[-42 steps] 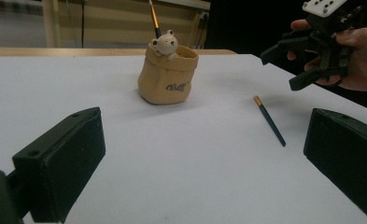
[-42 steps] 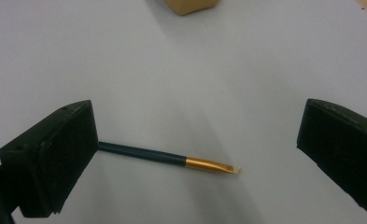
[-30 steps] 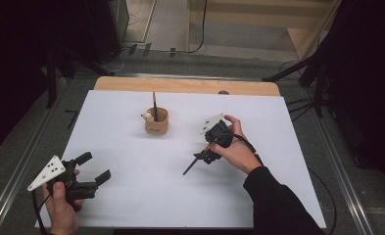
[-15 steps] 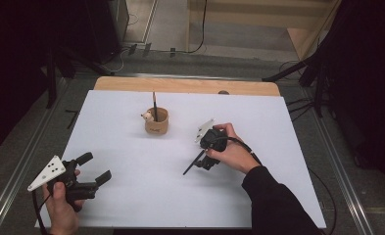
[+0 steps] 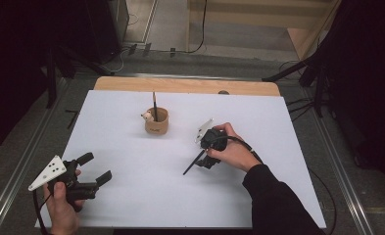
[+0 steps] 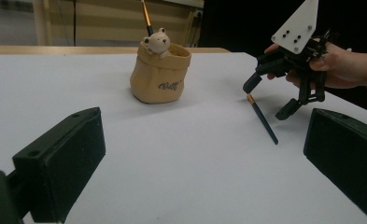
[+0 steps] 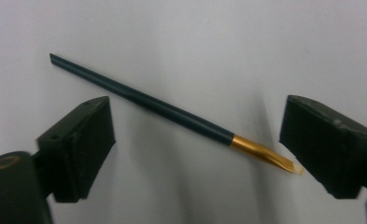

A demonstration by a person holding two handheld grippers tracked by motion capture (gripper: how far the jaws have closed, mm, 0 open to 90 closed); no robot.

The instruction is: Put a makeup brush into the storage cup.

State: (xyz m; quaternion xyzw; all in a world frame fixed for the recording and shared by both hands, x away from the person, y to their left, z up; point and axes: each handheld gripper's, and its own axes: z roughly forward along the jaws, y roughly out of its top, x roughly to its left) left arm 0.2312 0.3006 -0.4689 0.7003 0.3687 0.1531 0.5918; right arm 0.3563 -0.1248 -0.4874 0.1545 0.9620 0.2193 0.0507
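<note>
Now, high view: right gripper [image 5: 203, 157] down over the paintbrush [image 5: 194, 162], right of the bear cup [image 5: 156, 122]; left gripper [image 5: 93, 171] parked well left of it, jaws apart, holding nothing, wide bare table [image 5: 146, 196] between.
Left gripper view: brush [image 6: 262, 118] flat, right of the cup [image 6: 158, 74], clear of edges.
Right gripper view: jaws just closing, straddling the brush [image 7: 172, 110], pads not touching.

Right hand-held gripper [image 5: 205, 157] at centre right of the high view points down, jaws apart and just closing; left hand-held gripper [image 5: 93, 169] at lower left gapes wide.
</note>
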